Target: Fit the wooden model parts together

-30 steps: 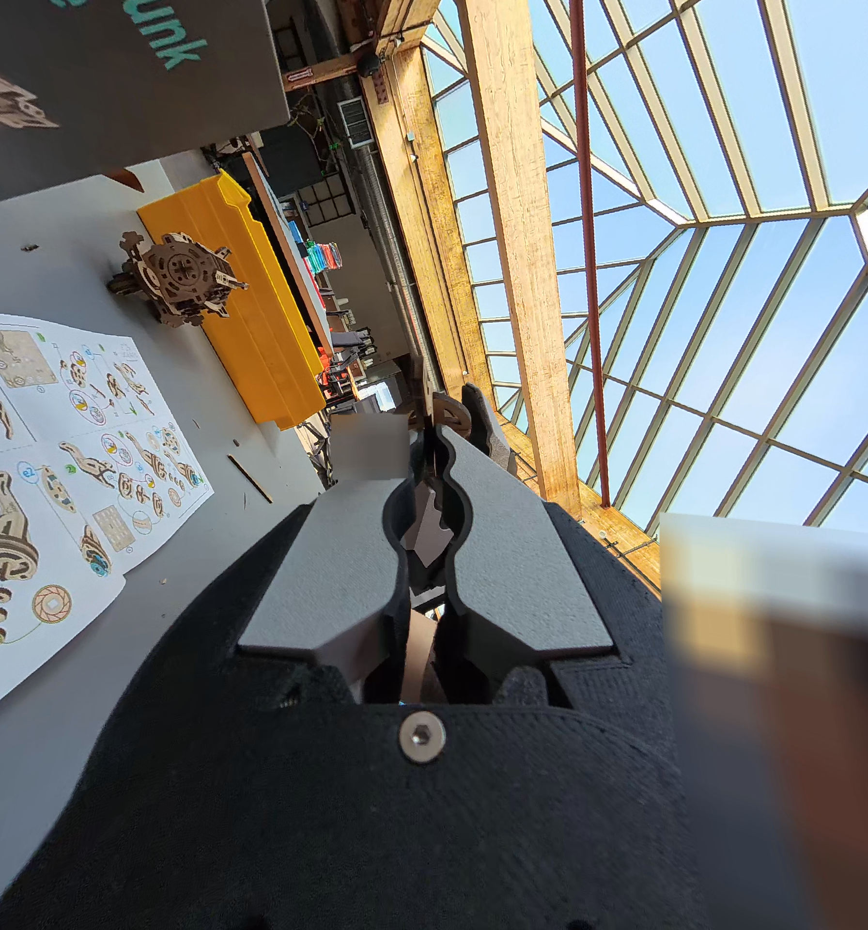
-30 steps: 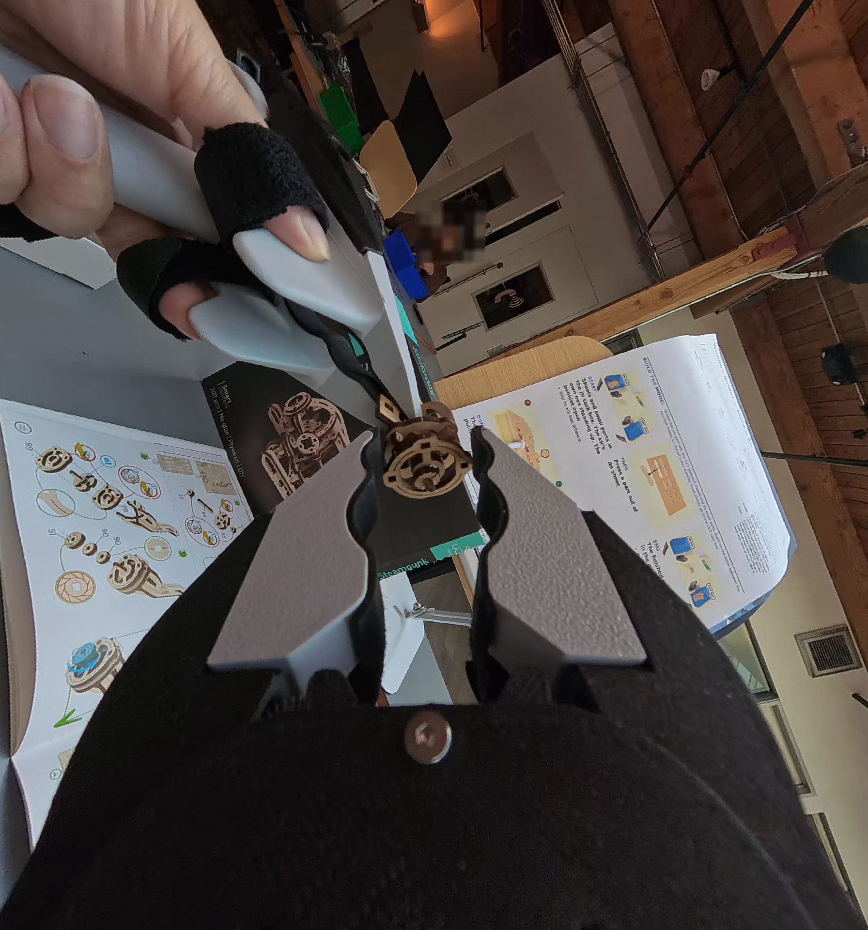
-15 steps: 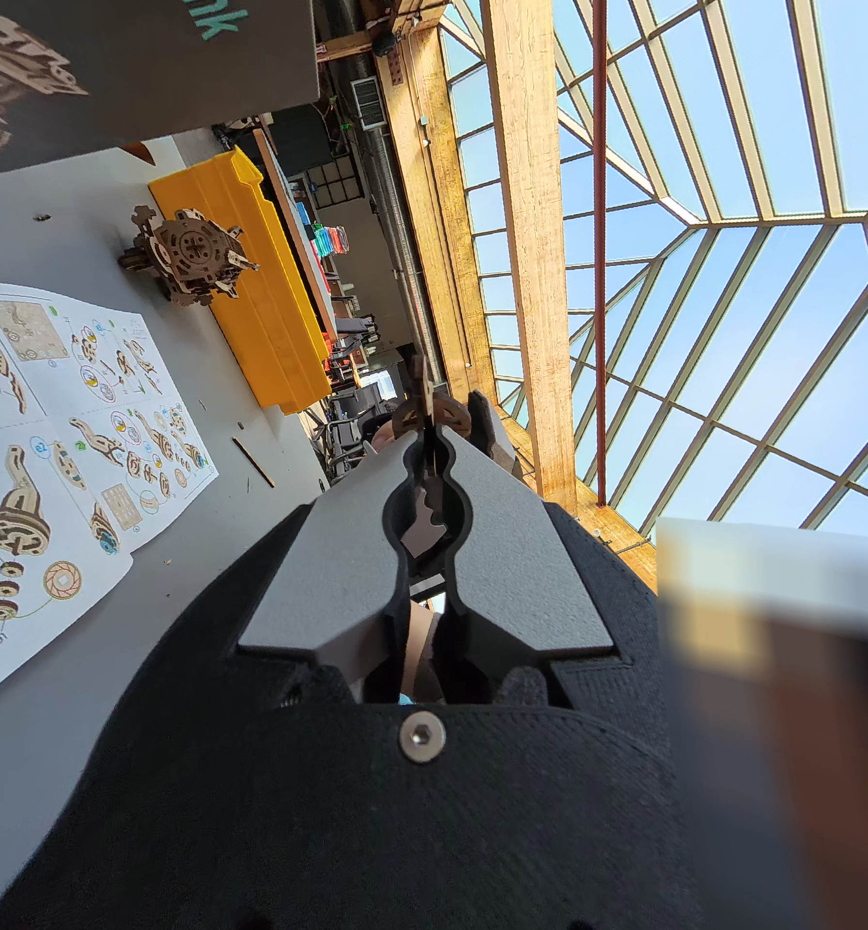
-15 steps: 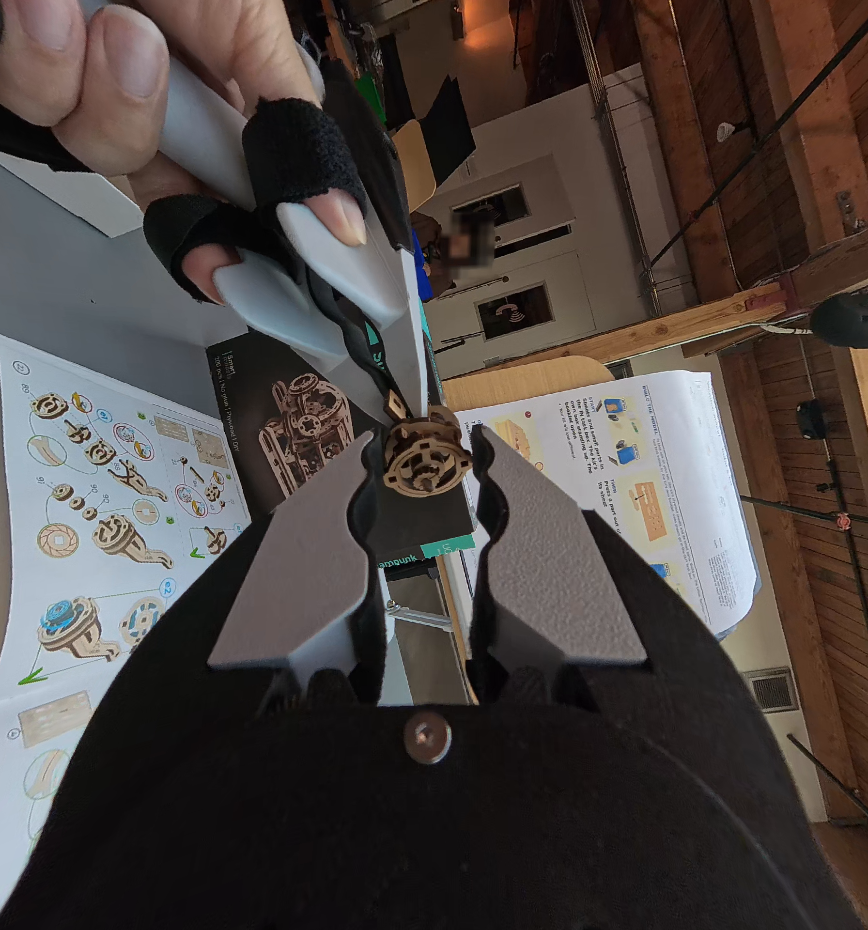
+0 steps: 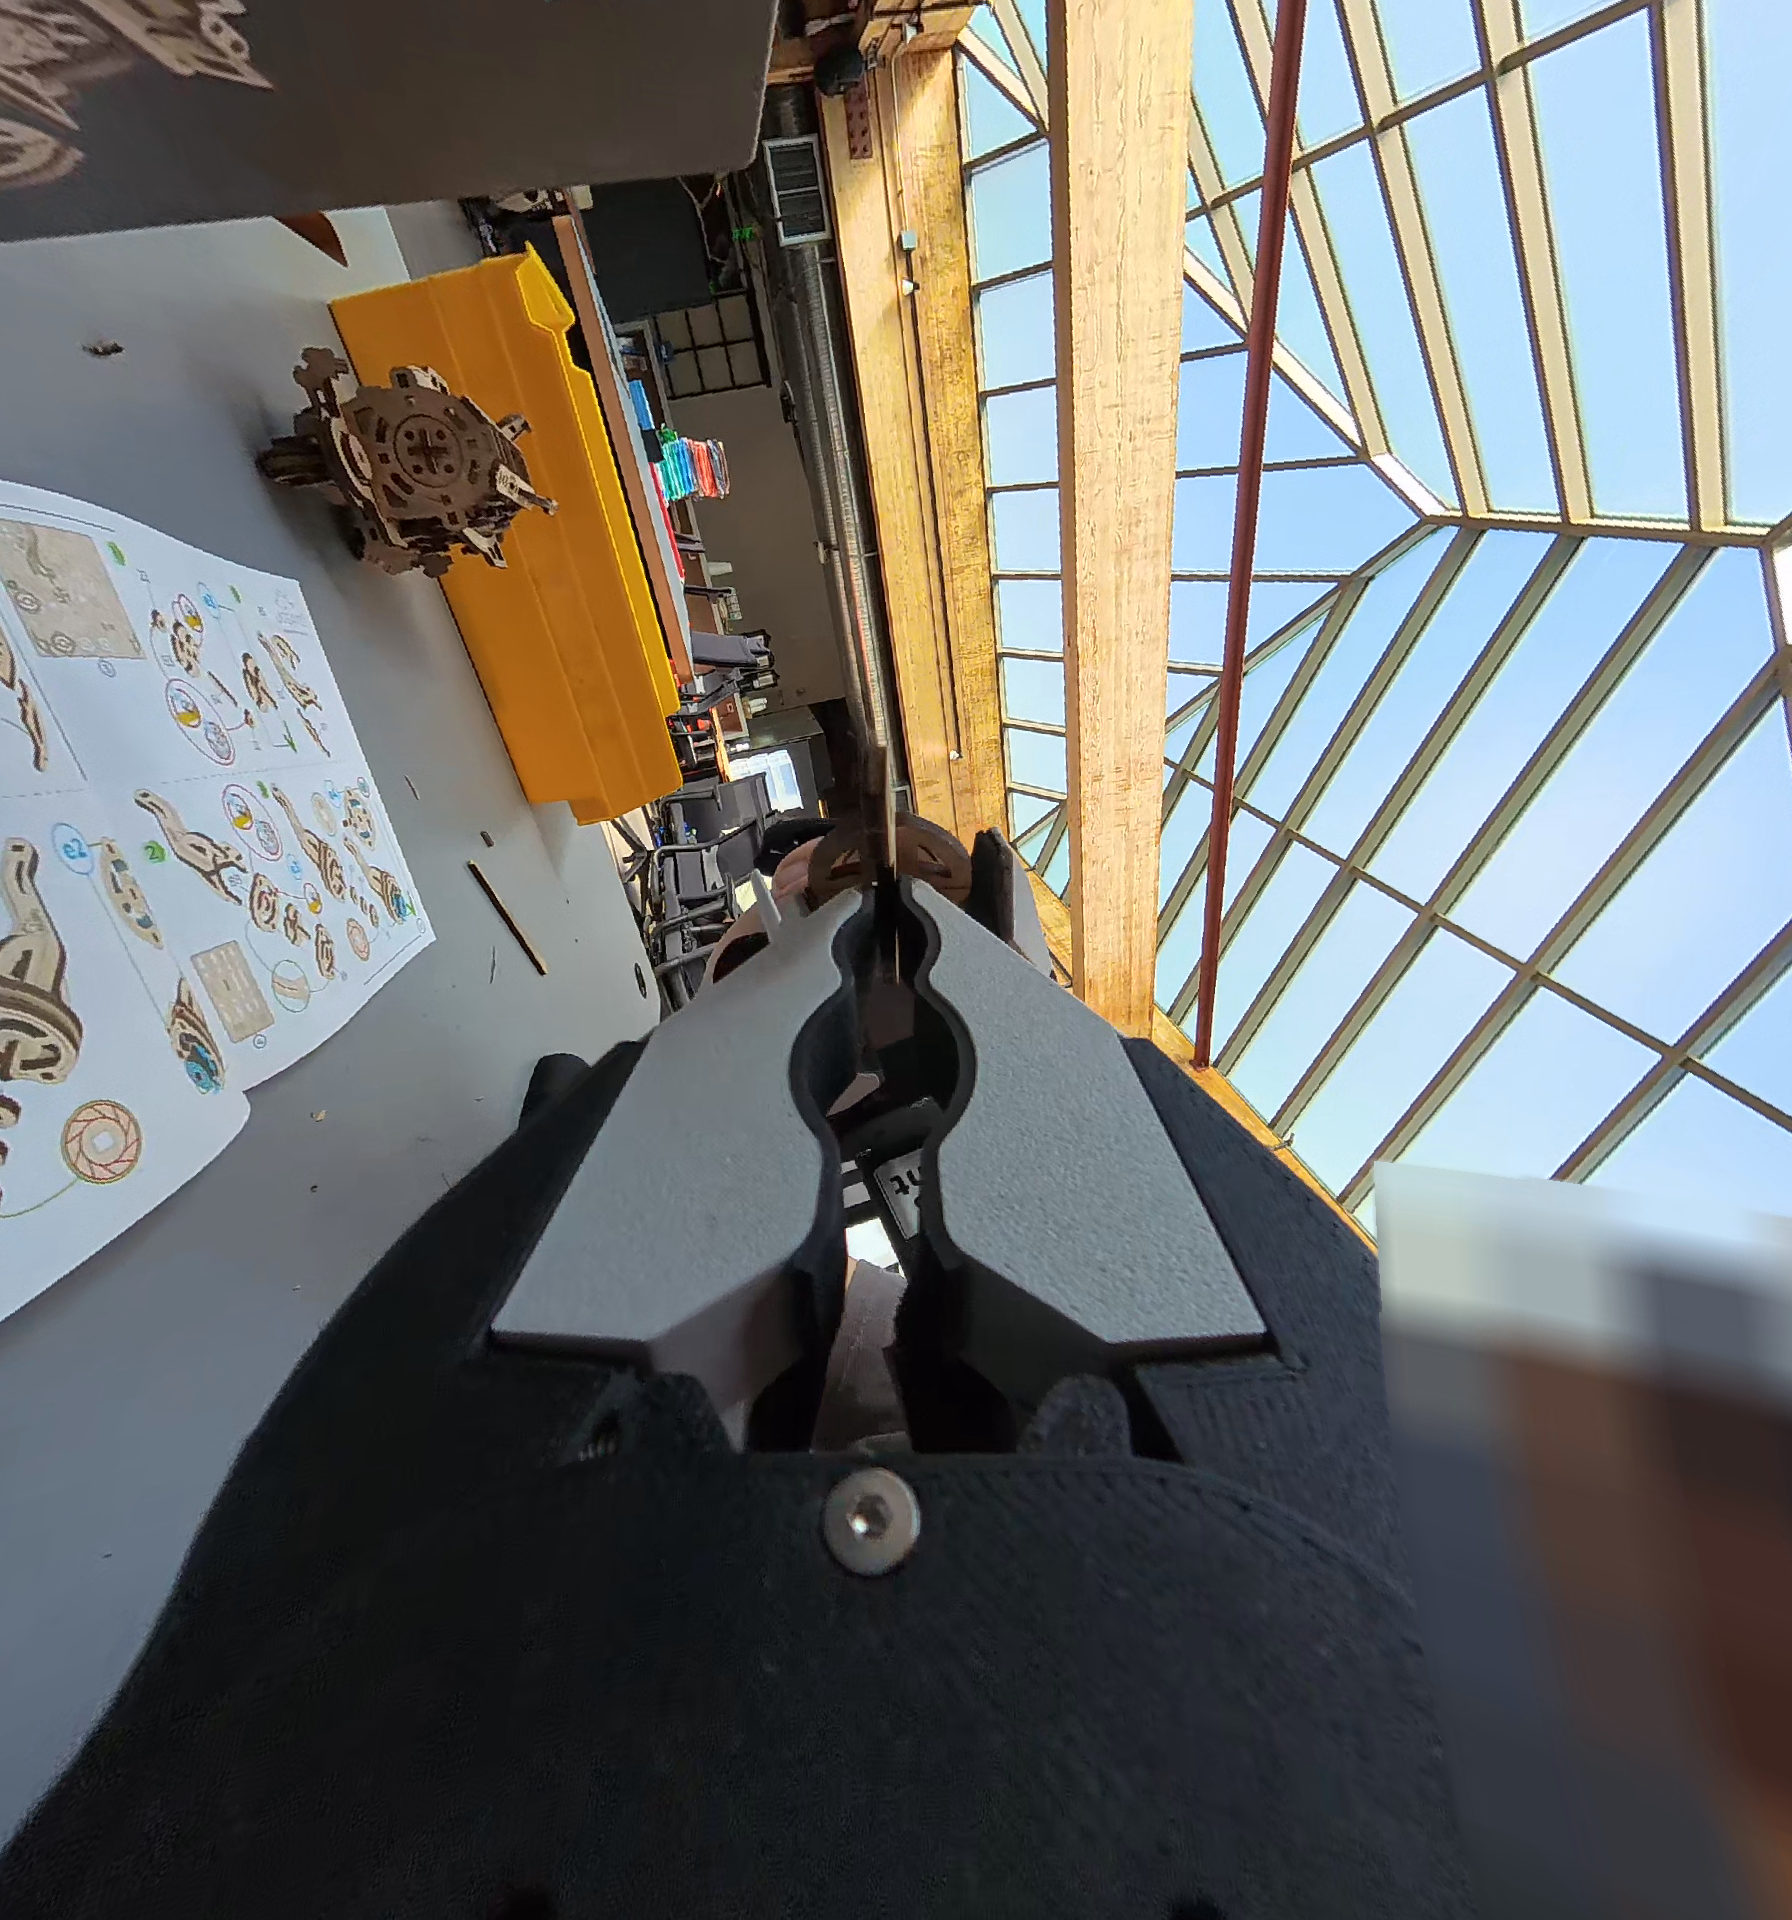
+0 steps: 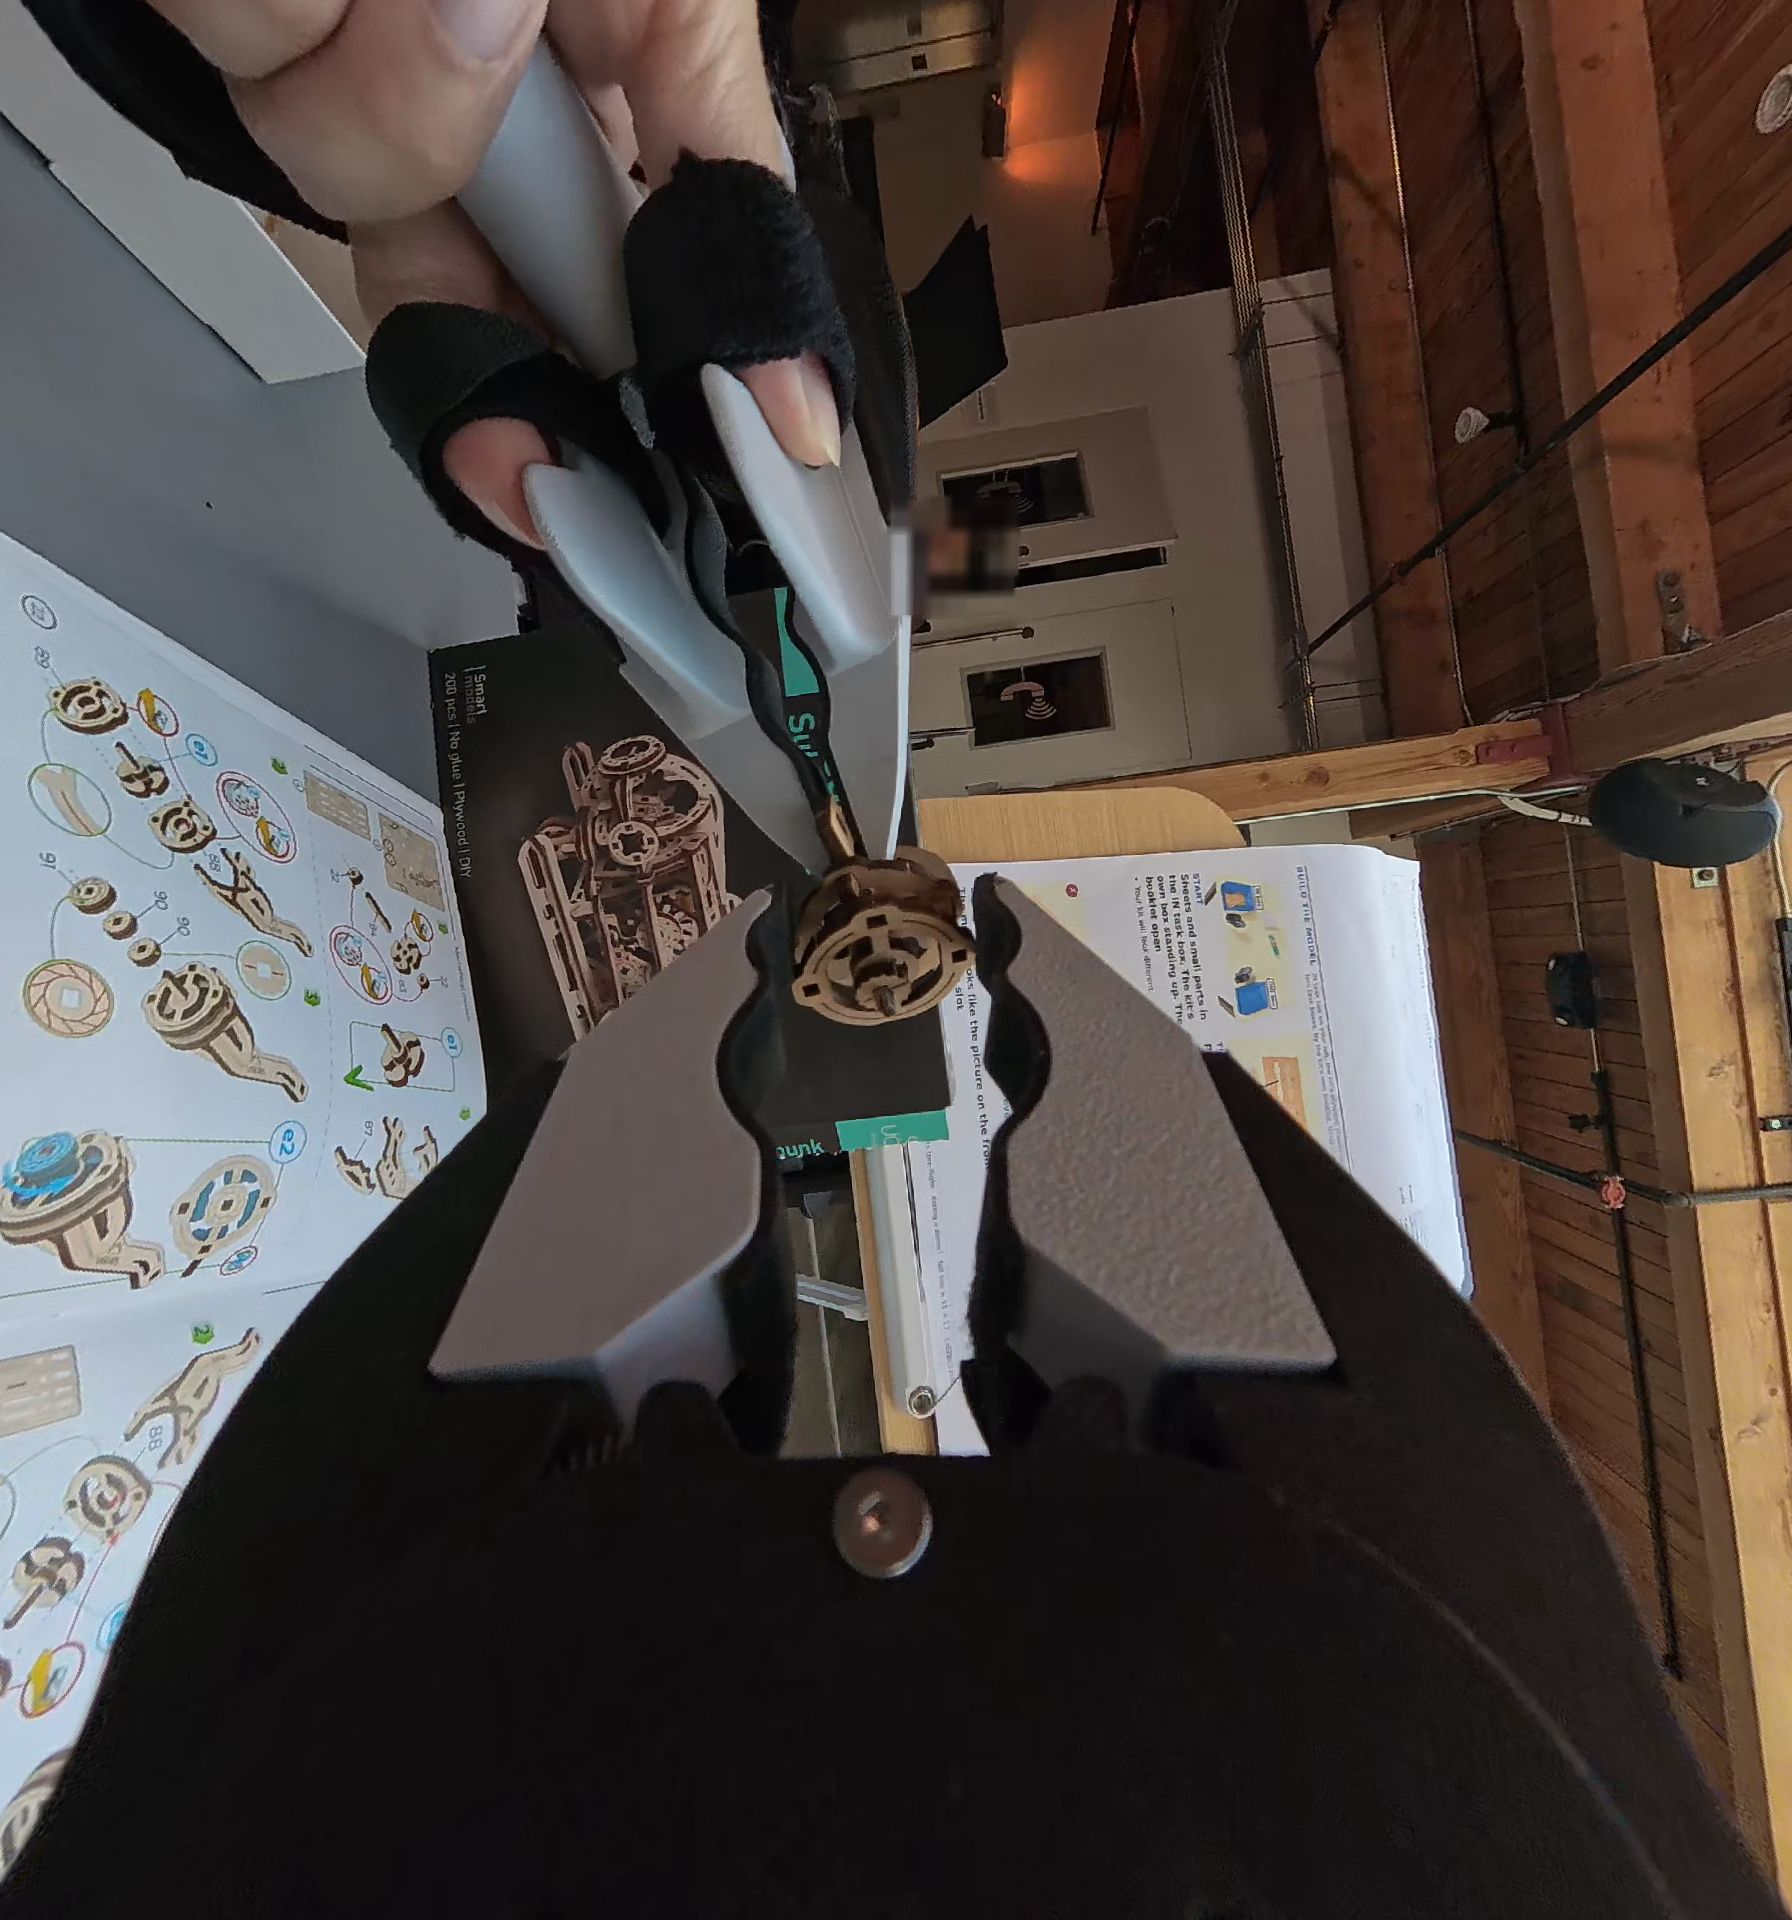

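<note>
In the right wrist view my right gripper [image 6: 876,904] is shut on a round wooden gear assembly [image 6: 876,951] held at its tips, above the table. My left gripper [image 6: 835,800], held by a gloved hand [image 6: 580,343], comes in from the upper left. It is shut on a small thin wooden piece [image 6: 838,826] whose end touches the top rim of the assembly. In the left wrist view my left gripper [image 5: 887,894] pinches that piece [image 5: 887,821] edge-on, and the round assembly [image 5: 923,857] shows just beyond the tips.
A partly built wooden model [image 5: 409,473] stands on the grey table [image 5: 196,1455] beside a yellow bin [image 5: 539,540]. An open instruction booklet [image 5: 144,779] [image 6: 144,935], a dark kit box [image 6: 580,862], a white printed sheet [image 6: 1235,1039] and a loose stick [image 5: 505,930] lie around. My left and right fingertips are right by each other. From either gripper's tips it is about 30 centimeters to the partly built wooden model [image 5: 409,473].
The left gripper and hand have shifted right and closer to the right gripper. The thin piece stays against the top of the round assembly. Both grippers keep their hold.
</note>
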Demonstrator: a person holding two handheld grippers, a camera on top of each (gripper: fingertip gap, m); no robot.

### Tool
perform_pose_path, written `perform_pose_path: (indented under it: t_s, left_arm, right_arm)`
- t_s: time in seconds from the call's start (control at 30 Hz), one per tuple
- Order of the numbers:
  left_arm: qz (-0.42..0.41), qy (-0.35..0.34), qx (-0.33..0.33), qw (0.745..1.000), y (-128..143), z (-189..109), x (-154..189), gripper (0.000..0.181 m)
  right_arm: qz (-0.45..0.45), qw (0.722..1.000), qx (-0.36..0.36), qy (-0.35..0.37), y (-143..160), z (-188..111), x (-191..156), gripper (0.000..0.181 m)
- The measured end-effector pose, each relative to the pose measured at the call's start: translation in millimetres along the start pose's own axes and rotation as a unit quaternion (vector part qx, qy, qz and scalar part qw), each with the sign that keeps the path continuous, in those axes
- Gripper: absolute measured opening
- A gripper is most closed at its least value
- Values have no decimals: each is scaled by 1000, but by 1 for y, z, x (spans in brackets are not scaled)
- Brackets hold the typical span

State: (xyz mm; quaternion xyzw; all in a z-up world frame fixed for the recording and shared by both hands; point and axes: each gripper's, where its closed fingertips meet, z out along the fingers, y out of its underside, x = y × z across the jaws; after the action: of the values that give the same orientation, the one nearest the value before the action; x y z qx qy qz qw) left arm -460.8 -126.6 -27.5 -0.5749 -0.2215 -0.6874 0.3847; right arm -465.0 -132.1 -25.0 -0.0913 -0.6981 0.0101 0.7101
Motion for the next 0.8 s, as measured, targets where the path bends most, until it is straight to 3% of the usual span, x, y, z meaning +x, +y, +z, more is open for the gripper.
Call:
perform_pose_path:
  t_s: [0.8]
  left_arm:
    - [-59, 15, 8, 998, 3, 10, 6, 0]
  right_arm:
    - [-27, 999, 19, 14, 2, -7, 8, 32]
